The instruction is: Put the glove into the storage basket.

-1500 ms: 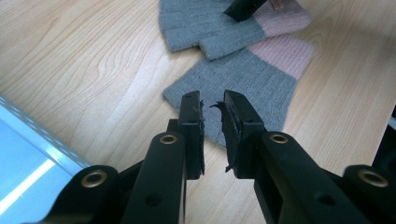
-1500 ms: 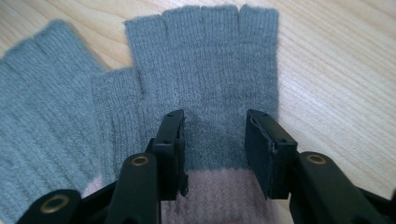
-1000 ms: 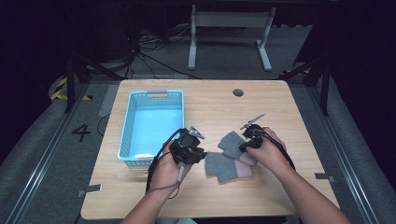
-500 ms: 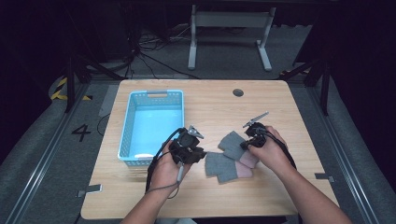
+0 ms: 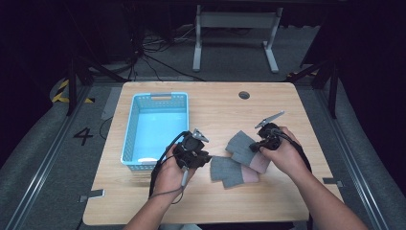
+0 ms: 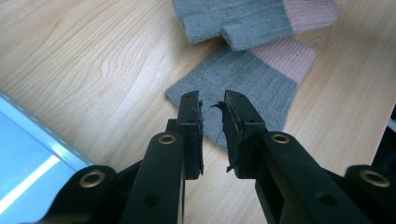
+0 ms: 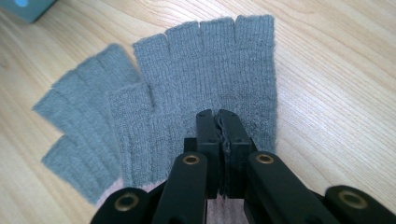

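Currently I have the right gripper (image 7: 223,119) pinched shut on the upper glove (image 7: 210,79) near its pink cuff; the left gripper (image 6: 214,109) hangs slightly open, holding nothing. Both gloves lie overlapped on the table (image 5: 215,103), the basket (image 5: 155,125) empty. Glove fingers point toward the basket, long axis cuff-to-fingertips

Light wooden table (image 5: 306,201), rounded corners, small dark round opening (image 5: 244,95) near far edge. On it: blue plastic basket (image 5: 128,139) at left; two grey gloves (image 5: 229,170) with pink cuffs, overlapping, right of basket.
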Motion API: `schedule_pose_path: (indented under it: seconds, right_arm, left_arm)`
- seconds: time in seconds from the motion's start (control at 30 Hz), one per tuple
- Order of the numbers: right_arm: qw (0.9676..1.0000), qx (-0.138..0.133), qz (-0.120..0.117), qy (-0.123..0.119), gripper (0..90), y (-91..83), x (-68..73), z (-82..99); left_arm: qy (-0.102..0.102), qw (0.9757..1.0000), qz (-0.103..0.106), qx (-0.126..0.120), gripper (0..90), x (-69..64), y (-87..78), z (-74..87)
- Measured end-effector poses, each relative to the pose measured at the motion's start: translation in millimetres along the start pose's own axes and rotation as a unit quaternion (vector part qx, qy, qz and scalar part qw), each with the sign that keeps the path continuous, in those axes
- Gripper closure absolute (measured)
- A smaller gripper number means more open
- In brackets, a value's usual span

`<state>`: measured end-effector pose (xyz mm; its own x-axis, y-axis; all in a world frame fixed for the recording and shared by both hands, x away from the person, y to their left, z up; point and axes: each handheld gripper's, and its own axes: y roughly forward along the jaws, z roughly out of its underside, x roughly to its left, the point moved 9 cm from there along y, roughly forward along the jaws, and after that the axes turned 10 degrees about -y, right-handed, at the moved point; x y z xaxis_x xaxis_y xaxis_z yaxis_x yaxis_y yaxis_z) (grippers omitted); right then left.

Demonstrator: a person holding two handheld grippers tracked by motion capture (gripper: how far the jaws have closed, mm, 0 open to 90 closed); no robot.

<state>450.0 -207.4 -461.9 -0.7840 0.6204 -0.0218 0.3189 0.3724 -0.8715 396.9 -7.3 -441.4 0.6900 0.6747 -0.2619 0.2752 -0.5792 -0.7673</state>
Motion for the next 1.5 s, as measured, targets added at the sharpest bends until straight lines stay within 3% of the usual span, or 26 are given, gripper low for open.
schedule_pose_path:
  seconds: [0.57,0.6,0.8,0.97,1.37,1.4,1.5]
  right_arm:
    - [0.9990,-0.019,-0.013,-0.037,88.9,-31.9,6.6,-10.4]
    - [0.9983,-0.019,-0.022,-0.051,88.9,-34.5,8.3,-12.1]
    - [0.9961,-0.021,-0.035,-0.078,88.8,-38.2,12.5,-17.0]
    - [0.9924,-0.019,-0.050,-0.111,88.8,-40.3,19.1,-22.1]
    - [0.9841,-0.010,-0.075,-0.161,88.7,-36.1,31.6,-29.9]
    - [0.9816,-0.010,-0.082,-0.172,88.7,-34.6,33.9,-30.6]
    - [0.9788,-0.010,-0.091,-0.183,88.7,-32.6,36.3,-31.1]
  left_arm:
    - [-0.002,0.9999,0.014,-0.001,73.0,-0.1,-5.8,1.8]
    - [-0.005,0.9999,0.011,-0.003,73.0,1.8,-7.2,3.2]
    - [-0.013,0.9999,0.004,-0.008,73.0,4.7,-12.9,7.7]
    - [-0.018,0.9998,-0.002,-0.009,72.8,6.7,-16.6,12.5]
    - [-0.029,0.9995,-0.007,-0.009,72.6,10.5,-21.1,19.4]
    - [-0.028,0.9995,-0.006,-0.009,72.5,10.9,-21.6,19.5]
    - [-0.029,0.9995,-0.006,-0.009,72.1,10.8,-21.3,19.3]
